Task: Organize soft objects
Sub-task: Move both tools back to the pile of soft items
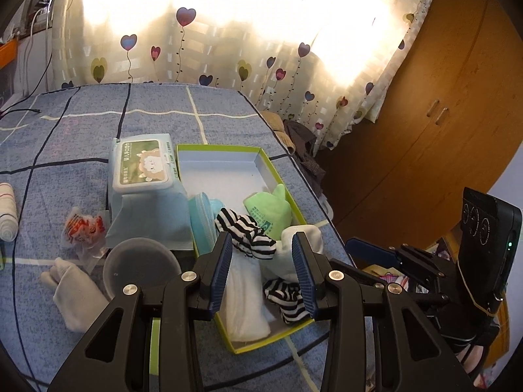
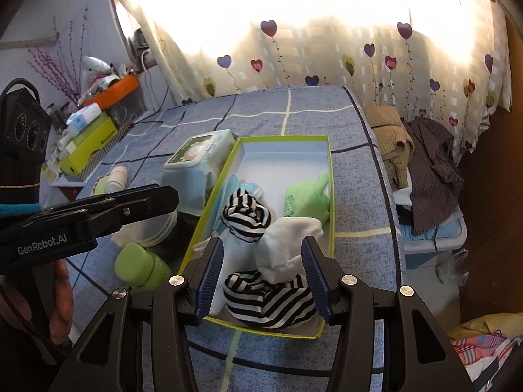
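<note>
With both of my grippers poised above the green-rimmed box (image 1: 295,210) on the blue checked bedspread (image 1: 81,130), the sorting stands partly done. My left gripper (image 1: 263,254) is spread apart and empty, its blue pads framing, not touching, a black-and-white striped sock (image 1: 246,232) that lies in the box; my right gripper (image 2: 263,263) likewise stands released, with a white sock (image 2: 287,238) and a second striped piece (image 2: 271,300) visible between and below its pads, neither of them pressed. Already inside the box are the two striped pieces, the white sock, a pale folded cloth (image 1: 243,297) along the near left wall, a light blue item (image 1: 202,219) at the left wall, and a green soft item (image 1: 269,212) against the right wall; the far half of the box floor is bare. Outside it, by my judgement still to be gathered, are a cream sock (image 1: 76,294) near the left edge and a rolled striped cloth (image 1: 8,212) farther left. A wet-wipes pack (image 1: 143,176) touches the left wall of the box, with a round grey lid (image 1: 140,268) and a red-printed wrapper (image 1: 83,228) beside it; whether these count as soft objects I cannot tell.
</note>
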`<state>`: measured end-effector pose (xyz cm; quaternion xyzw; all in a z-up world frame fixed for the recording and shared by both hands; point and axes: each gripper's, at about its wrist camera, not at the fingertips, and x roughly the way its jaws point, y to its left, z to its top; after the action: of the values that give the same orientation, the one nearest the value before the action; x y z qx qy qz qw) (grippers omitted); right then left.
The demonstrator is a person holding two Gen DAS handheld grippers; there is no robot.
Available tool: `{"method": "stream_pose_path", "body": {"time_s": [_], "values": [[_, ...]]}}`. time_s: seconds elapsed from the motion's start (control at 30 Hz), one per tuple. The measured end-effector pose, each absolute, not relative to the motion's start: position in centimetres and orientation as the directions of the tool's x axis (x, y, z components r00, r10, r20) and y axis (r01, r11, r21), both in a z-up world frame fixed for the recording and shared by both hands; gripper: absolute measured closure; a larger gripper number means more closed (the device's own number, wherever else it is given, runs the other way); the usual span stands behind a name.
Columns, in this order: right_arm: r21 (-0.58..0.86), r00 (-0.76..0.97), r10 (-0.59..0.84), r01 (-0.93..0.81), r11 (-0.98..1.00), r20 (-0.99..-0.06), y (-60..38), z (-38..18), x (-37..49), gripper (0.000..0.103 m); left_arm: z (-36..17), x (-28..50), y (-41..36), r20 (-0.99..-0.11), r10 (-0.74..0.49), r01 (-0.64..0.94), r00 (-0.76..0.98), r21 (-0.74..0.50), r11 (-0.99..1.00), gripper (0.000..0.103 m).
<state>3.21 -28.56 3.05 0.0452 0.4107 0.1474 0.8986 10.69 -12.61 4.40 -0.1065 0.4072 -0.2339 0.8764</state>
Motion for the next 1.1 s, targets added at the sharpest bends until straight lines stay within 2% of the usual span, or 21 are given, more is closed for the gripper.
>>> {"method": "stream_pose_path", "body": {"time_s": [0.43,1.1], "values": [[0.180,0.634,0.314,-0.268,0.946,-0.707,-26.1,4.6,1.8,0.054,5.5,8.3,-10.3,-0.628,-0.490,0.316,0.605,-0.376,0.871,0.064],[0.169,0.626,0.336,-0.313,0.935,-0.704,-23.7,5.0,1.0,0.053,4.7,6.6,-6.7,-0.636,-0.441,0.237,0.633,-0.383,0.893,0.064]]}}
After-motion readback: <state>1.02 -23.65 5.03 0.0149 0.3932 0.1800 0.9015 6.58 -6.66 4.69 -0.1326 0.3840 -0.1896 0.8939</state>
